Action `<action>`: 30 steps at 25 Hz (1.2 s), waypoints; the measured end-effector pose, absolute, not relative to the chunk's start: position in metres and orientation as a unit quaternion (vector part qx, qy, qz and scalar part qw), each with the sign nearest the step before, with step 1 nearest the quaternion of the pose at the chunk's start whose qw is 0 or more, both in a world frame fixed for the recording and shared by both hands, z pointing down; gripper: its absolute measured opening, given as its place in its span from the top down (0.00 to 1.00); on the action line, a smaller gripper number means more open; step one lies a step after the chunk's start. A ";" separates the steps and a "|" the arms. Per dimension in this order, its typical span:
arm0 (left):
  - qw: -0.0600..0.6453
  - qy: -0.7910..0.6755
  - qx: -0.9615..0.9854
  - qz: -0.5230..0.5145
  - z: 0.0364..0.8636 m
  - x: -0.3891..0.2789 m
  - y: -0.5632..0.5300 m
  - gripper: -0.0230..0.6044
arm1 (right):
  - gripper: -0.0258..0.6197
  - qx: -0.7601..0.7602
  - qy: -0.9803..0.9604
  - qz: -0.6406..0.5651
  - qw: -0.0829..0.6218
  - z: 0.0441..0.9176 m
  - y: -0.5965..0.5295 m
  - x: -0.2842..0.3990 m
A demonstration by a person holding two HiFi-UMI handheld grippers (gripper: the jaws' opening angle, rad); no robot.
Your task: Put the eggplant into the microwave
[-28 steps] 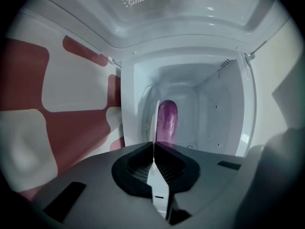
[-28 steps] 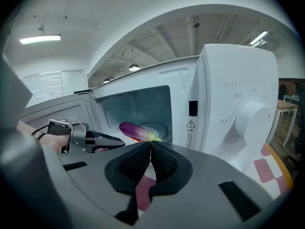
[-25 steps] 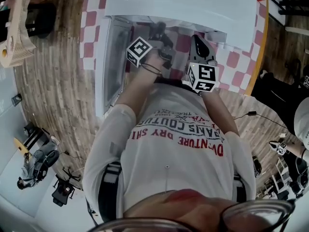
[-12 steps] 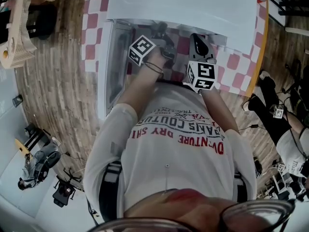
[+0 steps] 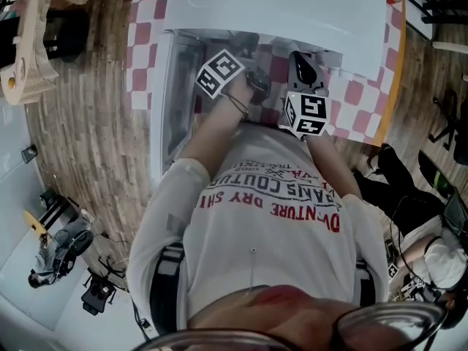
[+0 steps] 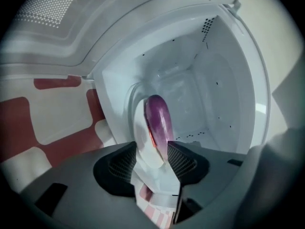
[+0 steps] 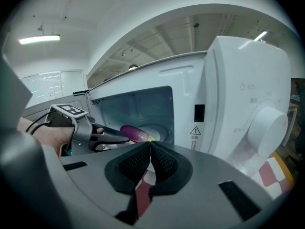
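Note:
A purple eggplant (image 6: 159, 120) lies on the white turntable plate (image 6: 135, 109) inside the open white microwave (image 7: 248, 104). My left gripper (image 6: 153, 162) reaches into the cavity. Its jaws are opening, and the near end of the eggplant sits between the pads with a gap on the left side. The right gripper view shows the left gripper (image 7: 123, 140) beside the eggplant (image 7: 136, 131). My right gripper (image 7: 151, 144) is shut on nothing, held in front of the microwave's control panel. In the head view both marker cubes show below the microwave top (image 5: 278, 6).
The microwave door (image 5: 175, 101) stands swung open to the left. A red-and-white checked cloth (image 5: 351, 93) covers the table under the microwave. A round dial (image 7: 267, 125) sits on the control panel. Wooden floor (image 5: 88, 137) lies to the left.
The left gripper's marker cube has rolled and shifted slightly up and right at the microwave opening. The right gripper has stayed put. A person at the right edge has moved along the floor.

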State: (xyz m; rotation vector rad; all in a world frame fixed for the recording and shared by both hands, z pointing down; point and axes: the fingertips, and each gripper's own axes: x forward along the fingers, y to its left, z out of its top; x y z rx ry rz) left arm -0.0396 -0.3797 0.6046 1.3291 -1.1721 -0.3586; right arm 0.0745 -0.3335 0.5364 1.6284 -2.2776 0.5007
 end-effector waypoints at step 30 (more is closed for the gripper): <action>0.312 -0.527 0.790 -0.009 0.482 -0.036 -0.311 0.91 | 0.92 0.555 -0.813 0.134 0.114 0.487 -0.298 0.073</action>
